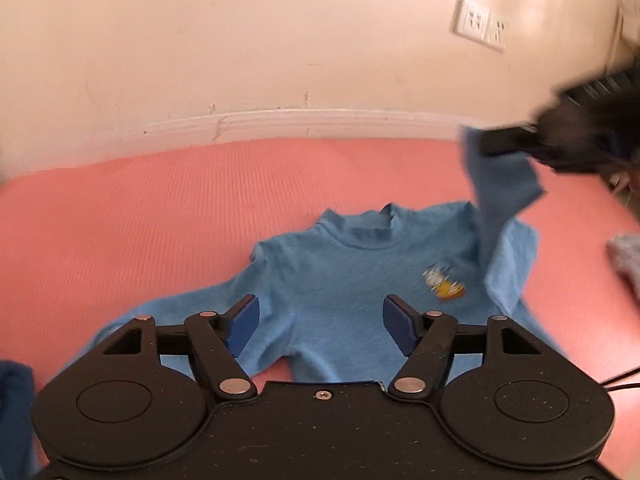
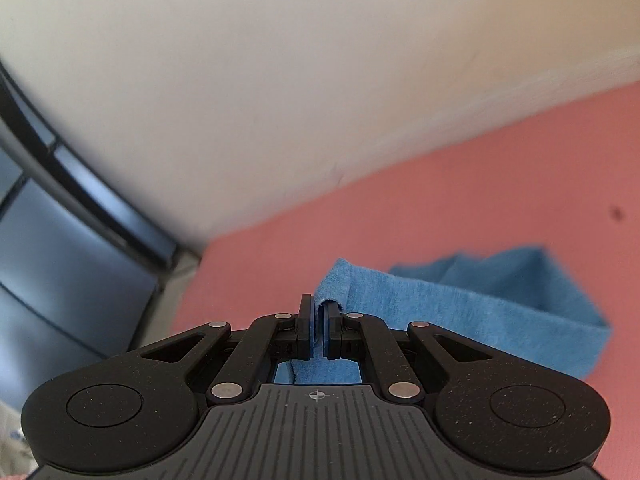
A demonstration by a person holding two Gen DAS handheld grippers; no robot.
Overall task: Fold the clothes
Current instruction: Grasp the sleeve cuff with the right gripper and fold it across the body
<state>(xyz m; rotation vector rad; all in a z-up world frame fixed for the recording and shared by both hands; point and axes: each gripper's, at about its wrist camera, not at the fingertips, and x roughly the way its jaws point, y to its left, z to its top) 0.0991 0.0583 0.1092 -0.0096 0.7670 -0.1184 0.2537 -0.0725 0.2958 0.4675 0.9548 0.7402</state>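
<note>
A blue long-sleeved shirt [image 1: 344, 268] lay front up on the pink mat [image 1: 160, 208], its collar toward the cream wall [image 1: 240, 40] and a small printed figure [image 1: 442, 282] on the chest. In the left wrist view, the left tongs [image 1: 320, 326] hovered over the lower part of the shirt's body with their blue pads [image 1: 244, 324] standing wide apart and nothing between them; the cloth below was not pinched. One sleeve lay spread flat on the mat to the left of that view. The other sleeve [image 1: 500, 184] was lifted off the mat at the upper right, hanging from the right tongs [image 1: 504, 140], which showed there only as a dark blur. The right wrist view made the grip plain: the right tongs [image 2: 319, 320] were closed on the sleeve's cuff end [image 2: 332, 280], the blue cloth poking up between the pads, and the rest of the sleeve [image 2: 480, 312] trailed away to the right in a loose fold above the mat [image 2: 440, 208]. A white double socket [image 1: 480, 26] sat on the wall above the skirting. A pale grey piece of cloth [image 1: 626, 258] lay at the right edge of the mat, well apart from the shirt, and a darker blue cloth [image 1: 14, 400] showed at the lower left edge.
</note>
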